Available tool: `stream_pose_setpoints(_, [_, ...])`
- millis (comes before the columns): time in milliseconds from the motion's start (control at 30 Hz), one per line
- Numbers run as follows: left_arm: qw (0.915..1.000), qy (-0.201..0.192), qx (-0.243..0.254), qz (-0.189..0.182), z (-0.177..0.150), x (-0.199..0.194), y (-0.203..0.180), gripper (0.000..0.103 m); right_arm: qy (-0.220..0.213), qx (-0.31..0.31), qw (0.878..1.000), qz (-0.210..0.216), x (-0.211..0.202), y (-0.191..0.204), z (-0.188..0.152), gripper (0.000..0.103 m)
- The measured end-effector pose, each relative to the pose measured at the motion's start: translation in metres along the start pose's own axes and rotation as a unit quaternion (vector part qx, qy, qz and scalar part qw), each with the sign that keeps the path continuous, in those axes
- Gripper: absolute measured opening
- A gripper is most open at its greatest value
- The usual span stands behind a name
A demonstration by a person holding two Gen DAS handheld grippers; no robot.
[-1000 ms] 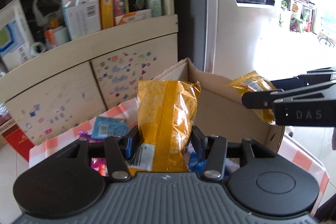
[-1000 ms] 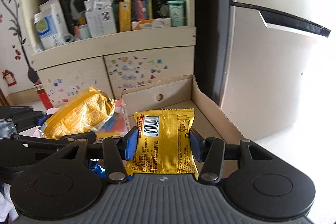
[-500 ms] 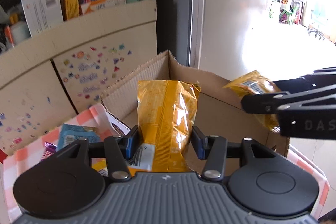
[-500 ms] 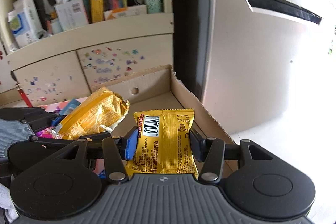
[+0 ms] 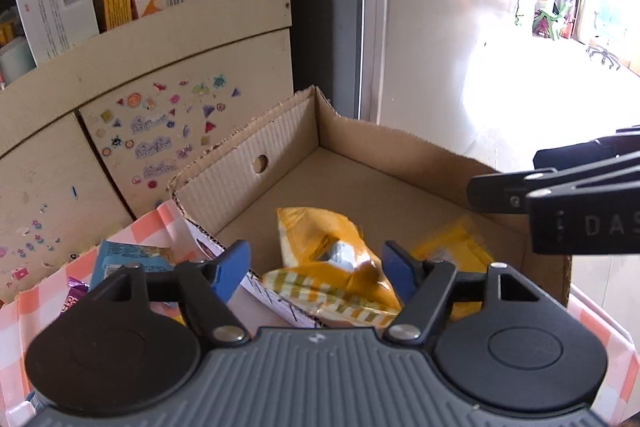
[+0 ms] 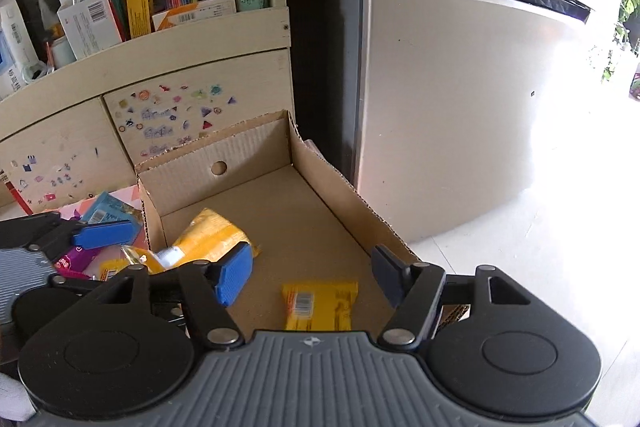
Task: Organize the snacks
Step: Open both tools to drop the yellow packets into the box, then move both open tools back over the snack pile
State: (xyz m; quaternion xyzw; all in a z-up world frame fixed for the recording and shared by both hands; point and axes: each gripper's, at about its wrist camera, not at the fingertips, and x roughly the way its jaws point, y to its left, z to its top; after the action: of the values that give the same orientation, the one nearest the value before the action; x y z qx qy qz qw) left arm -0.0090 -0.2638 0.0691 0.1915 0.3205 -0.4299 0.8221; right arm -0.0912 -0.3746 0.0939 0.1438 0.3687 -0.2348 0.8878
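You held both tongs spread and empty, left tongs [image 5: 316, 269] and right tongs [image 6: 312, 277], over the cardboard box [image 6: 340, 187]; the release step looked done. One yellow packet [image 6: 318, 305] lay by the box's near edge, partly cut off; the puffed packet [image 6: 212, 239] sat at its left wall. Next you'd need another snack from the heap [image 6: 104, 211] outside that wall, half hidden.

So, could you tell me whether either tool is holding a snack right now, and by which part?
Nothing is held: both tools are open, and the two yellow packets lie in the cardboard box.
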Motion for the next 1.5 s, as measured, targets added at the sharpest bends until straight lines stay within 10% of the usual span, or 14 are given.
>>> stream_pose_setpoints(1000, [0.9973, 0.010, -0.044, 0.059, -0.023, -0.065, 0.071, 0.084, -0.012, -0.069, 0.994, 0.086, -0.008, 0.041, -0.003, 0.084])
stream_pose_setpoints(1500, [0.9880, 0.031, -0.112, 0.102, -0.057, -0.086, 0.139, 0.090, 0.027, -0.172, 0.966, 0.191, -0.007, 0.097, -0.027, 0.084])
